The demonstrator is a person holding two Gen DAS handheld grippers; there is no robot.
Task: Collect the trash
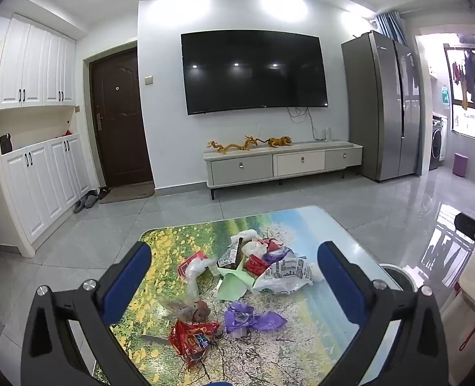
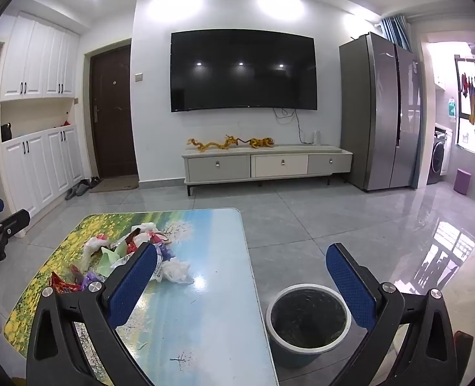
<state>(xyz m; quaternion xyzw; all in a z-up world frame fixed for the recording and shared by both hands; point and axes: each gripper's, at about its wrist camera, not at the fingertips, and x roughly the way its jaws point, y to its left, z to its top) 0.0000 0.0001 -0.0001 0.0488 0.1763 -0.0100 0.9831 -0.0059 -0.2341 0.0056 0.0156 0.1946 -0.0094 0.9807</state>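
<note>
A heap of trash lies on a low table (image 1: 318, 225) with a printed landscape top: a red snack wrapper (image 1: 192, 337), a purple wrapper (image 1: 250, 318), a pale green paper (image 1: 232, 284), a white printed bag (image 1: 285, 273) and several more crumpled pieces. My left gripper (image 1: 234, 276) hovers over this heap, wide open, nothing between its blue pads. My right gripper (image 2: 240, 276) is also wide open and empty, above the table's right edge (image 2: 250, 276). A round dark bin (image 2: 308, 318) stands on the floor just right of the table. A white crumpled bag (image 2: 176, 270) lies by the right gripper's left finger.
Grey tiled floor (image 2: 302, 218) stretches beyond the table to a TV cabinet (image 2: 266, 164) under a wall TV. A fridge (image 2: 379, 112) stands at the right, white cupboards (image 1: 41, 177) and a dark door (image 1: 118, 119) at the left. The other gripper shows at each view's edge.
</note>
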